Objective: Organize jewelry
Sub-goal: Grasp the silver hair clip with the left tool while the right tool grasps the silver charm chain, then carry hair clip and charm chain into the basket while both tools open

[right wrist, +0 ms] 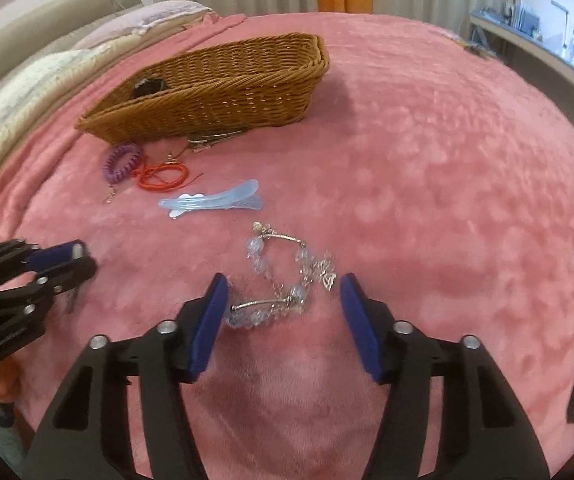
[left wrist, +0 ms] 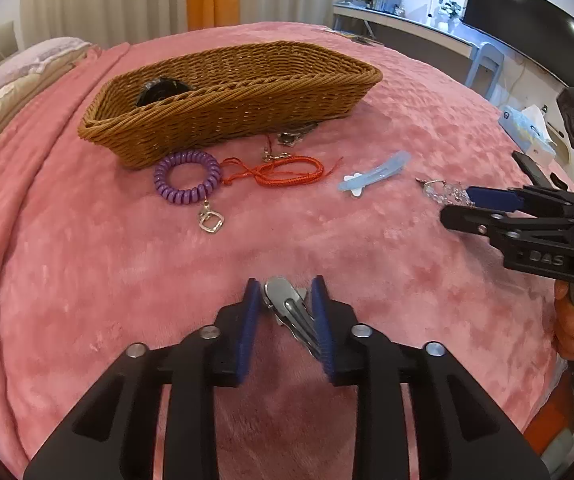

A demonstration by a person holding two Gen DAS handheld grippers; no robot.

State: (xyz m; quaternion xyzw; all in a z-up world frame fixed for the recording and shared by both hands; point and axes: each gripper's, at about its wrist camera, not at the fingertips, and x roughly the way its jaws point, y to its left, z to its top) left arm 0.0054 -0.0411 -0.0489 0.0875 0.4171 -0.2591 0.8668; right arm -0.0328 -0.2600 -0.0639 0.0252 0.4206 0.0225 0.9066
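Observation:
My left gripper (left wrist: 285, 292) is shut on a silver metal hair clip (left wrist: 287, 306), just above the pink blanket. My right gripper (right wrist: 283, 286) is open, its jaws on either side of a clear-bead bracelet (right wrist: 279, 276) with silver bars and a butterfly charm lying on the blanket. The bracelet also shows in the left wrist view (left wrist: 443, 191) at the right gripper's tips. A wicker basket (left wrist: 227, 96) stands at the back with a dark object (left wrist: 161, 90) inside. In front of it lie a purple coil bracelet (left wrist: 187, 178), a red cord bracelet (left wrist: 283, 170) and a pale blue hair clip (left wrist: 375, 174).
A small silver piece (left wrist: 291, 136) lies against the basket's front wall. Everything rests on a bed with a pink blanket (left wrist: 87, 260). Pillows (right wrist: 27, 80) lie at the left. A desk with a monitor (left wrist: 527, 24) stands beyond the bed at the right.

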